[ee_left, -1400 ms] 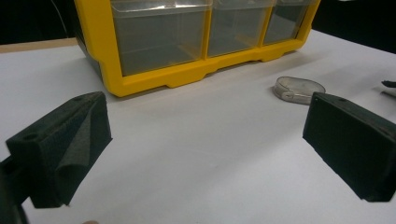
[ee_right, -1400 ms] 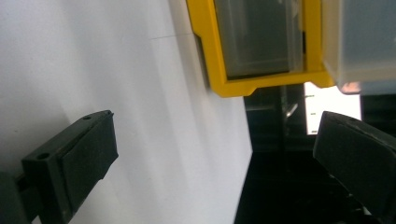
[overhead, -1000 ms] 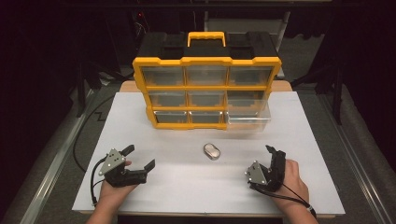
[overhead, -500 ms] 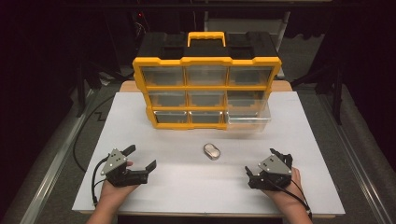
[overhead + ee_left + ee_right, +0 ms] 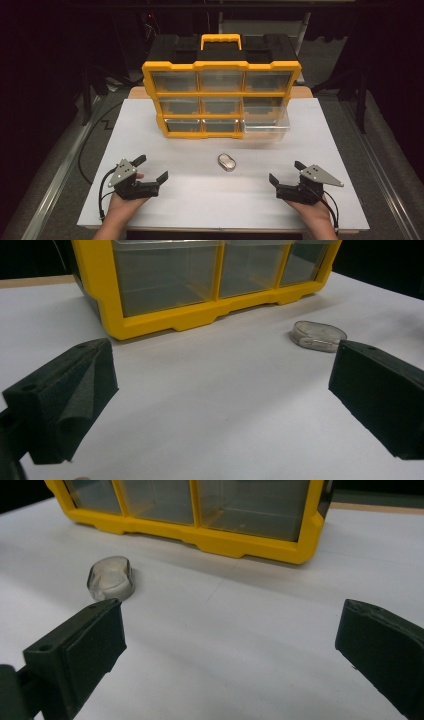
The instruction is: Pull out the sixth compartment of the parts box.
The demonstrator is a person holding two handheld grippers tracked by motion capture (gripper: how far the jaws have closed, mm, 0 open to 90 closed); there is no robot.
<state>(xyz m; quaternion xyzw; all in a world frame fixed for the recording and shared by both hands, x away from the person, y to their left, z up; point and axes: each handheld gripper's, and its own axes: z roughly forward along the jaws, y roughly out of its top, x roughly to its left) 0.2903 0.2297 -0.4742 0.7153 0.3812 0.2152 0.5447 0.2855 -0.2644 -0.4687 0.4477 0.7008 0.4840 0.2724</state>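
Nearest the person, at the front edge of the white surface [image 5: 200,200], the left gripper [image 5: 151,169] rests low in the left hand [image 5: 120,207], its black jaws spread wide with nothing between them. Level with it on the other side, the right gripper [image 5: 285,172] sits in the right hand [image 5: 315,215], jaws likewise wide apart and empty. In the left gripper view the two foam-faced jaws frame bare surface.

Further in, roughly midway between the two grippers and a little beyond them, lies the small oval clear plastic case [image 5: 227,162], flat on the surface and apart from both grippers. In the right gripper view the case [image 5: 110,577] sits just past the left jaw.

Beyond the case stands the upright yellow-framed organiser with clear drawers [image 5: 220,97], a yellow handle on top. Its bottom right clear drawer [image 5: 265,127] is pulled out towards the person.
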